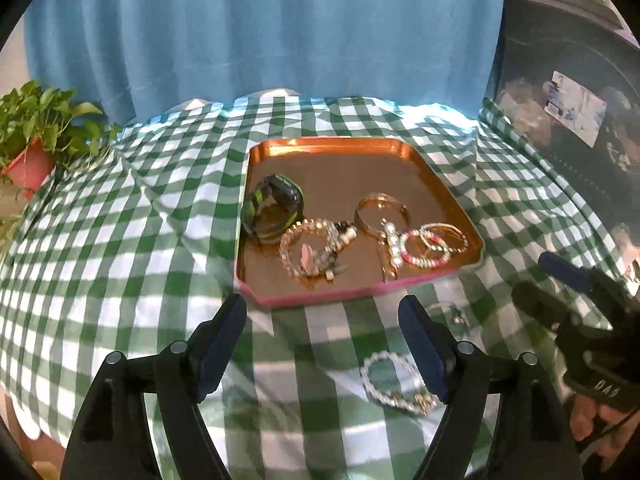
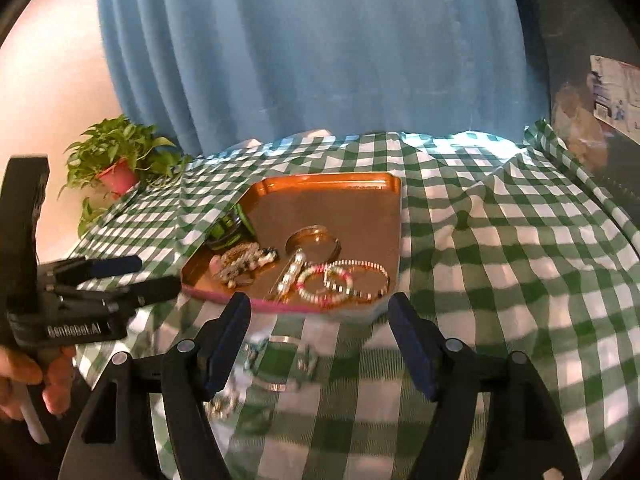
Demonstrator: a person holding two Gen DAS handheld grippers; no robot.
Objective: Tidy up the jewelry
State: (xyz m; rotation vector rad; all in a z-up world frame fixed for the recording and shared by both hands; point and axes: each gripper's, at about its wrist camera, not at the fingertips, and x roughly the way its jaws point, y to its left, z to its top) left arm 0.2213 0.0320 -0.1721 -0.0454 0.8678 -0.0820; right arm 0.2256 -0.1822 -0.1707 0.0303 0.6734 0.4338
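A copper tray (image 1: pixel 320 146) with a pink rim sits on the green checked cloth and holds a black-green watch (image 1: pixel 274 208), a gold bangle (image 1: pixel 380 210), a crystal bracelet (image 1: pixel 310 252), a pearl clip (image 1: pixel 391 248) and a pink bead bracelet (image 1: pixel 426 250). The tray (image 2: pixel 360 184) shows in the right wrist view too. A pearl bracelet (image 1: pixel 394 380) lies on the cloth beside my left gripper's right finger. My left gripper (image 1: pixel 322 326) is open and empty just before the tray. My right gripper (image 2: pixel 320 328) is open and empty above a silver bangle (image 2: pixel 280 364) on the cloth.
A potted plant (image 1: pixel 36 136) in a red pot stands at the far left edge of the table. A blue curtain (image 1: pixel 260 28) hangs behind. A small ring (image 1: pixel 460 320) lies on the cloth near the tray's front right corner. Dark clutter is at the right.
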